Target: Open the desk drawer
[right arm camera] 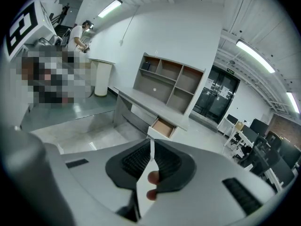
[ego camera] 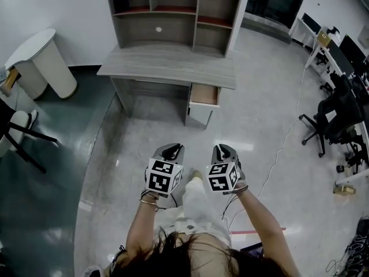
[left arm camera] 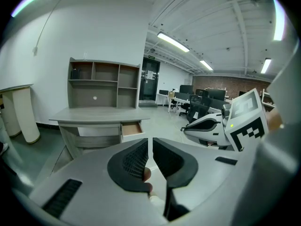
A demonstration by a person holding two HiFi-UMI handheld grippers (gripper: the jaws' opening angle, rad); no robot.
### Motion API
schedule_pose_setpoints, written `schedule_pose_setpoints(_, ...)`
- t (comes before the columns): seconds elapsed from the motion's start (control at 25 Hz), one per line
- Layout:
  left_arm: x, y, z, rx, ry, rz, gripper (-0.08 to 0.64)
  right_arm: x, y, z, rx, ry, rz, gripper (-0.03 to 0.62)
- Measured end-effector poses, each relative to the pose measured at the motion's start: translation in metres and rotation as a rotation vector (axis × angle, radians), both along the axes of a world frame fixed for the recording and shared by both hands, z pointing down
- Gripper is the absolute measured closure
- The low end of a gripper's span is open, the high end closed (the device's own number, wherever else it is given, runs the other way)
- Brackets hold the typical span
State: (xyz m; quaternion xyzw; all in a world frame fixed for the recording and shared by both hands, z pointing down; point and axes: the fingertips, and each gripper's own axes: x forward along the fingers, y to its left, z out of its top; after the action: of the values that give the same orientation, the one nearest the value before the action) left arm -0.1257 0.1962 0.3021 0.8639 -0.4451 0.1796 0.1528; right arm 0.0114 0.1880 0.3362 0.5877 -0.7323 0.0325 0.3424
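Desk drawer [ego camera: 204, 95] stands open at right end of desk [ego camera: 167, 62]; left gripper [ego camera: 172, 150], right gripper [ego camera: 222, 151] closed, empty; a bump could reshut it.

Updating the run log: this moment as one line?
drawer: open | left gripper: near shut, empty | right gripper: near shut, empty | both away from desk

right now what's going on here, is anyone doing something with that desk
A person stands back from the desk with a gripper in each hand. The left gripper and the right gripper both point toward it, jaws nearly together and nothing between them. The drawer under the right end of the desktop is already pulled out, and neither gripper touches it.
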Motion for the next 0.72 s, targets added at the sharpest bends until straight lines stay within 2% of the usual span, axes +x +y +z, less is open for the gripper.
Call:
schedule_pose_setpoints(0.44, -0.006, 0.043, -0.005, 0.018, 0.016, 0.013, 0.52, -0.008, 0.043, -0.013, 0.033, 0.002, 0.004, 0.561)
schedule_pose_setpoints(0.72, 0.002, 0.059, -0.003, 0.025, 0.026, 0.024, 0.52, -0.005, 0.065, -0.013, 0.037, 0.007, 0.001, 0.566)
